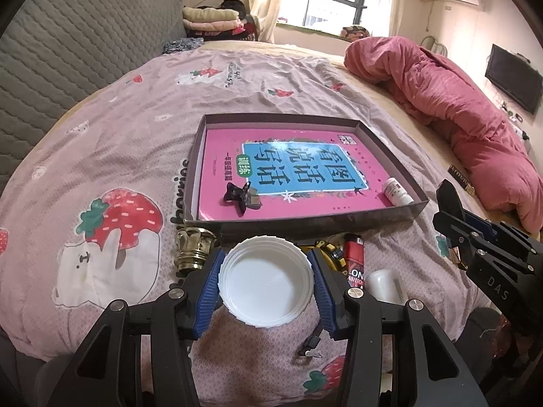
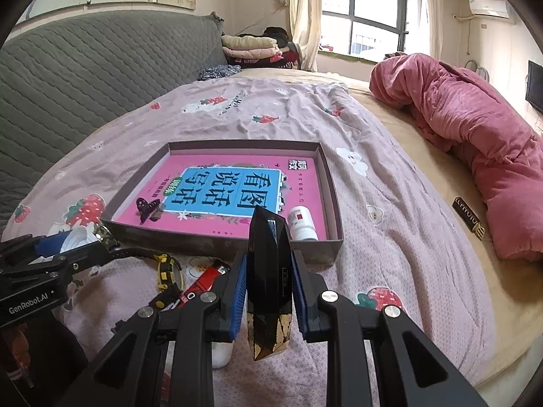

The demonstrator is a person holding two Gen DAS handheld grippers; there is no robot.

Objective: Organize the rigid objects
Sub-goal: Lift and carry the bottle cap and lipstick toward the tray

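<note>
Above the strawberry bedsheet (image 1: pixel 112 156), left claw (image 1: pixel 266 281) clamped around white lid (image 1: pixel 266 283), right claw (image 2: pixel 268 281) pinching black faceted bottle (image 2: pixel 268 271).

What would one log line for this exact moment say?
left gripper: shut on white lid | right gripper: shut on black faceted bottle | tray: book, hair clip, pill bottle

The left gripper (image 1: pixel 266 281) tilts downward, its blue pads clamped at nine and three o'clock on a white round lid (image 1: pixel 266 279). The right gripper (image 2: pixel 268 281) also angles downward, its pads pressed close on a black faceted case (image 2: pixel 269 271). In the left wrist view, the right gripper shows at three o'clock.
</note>
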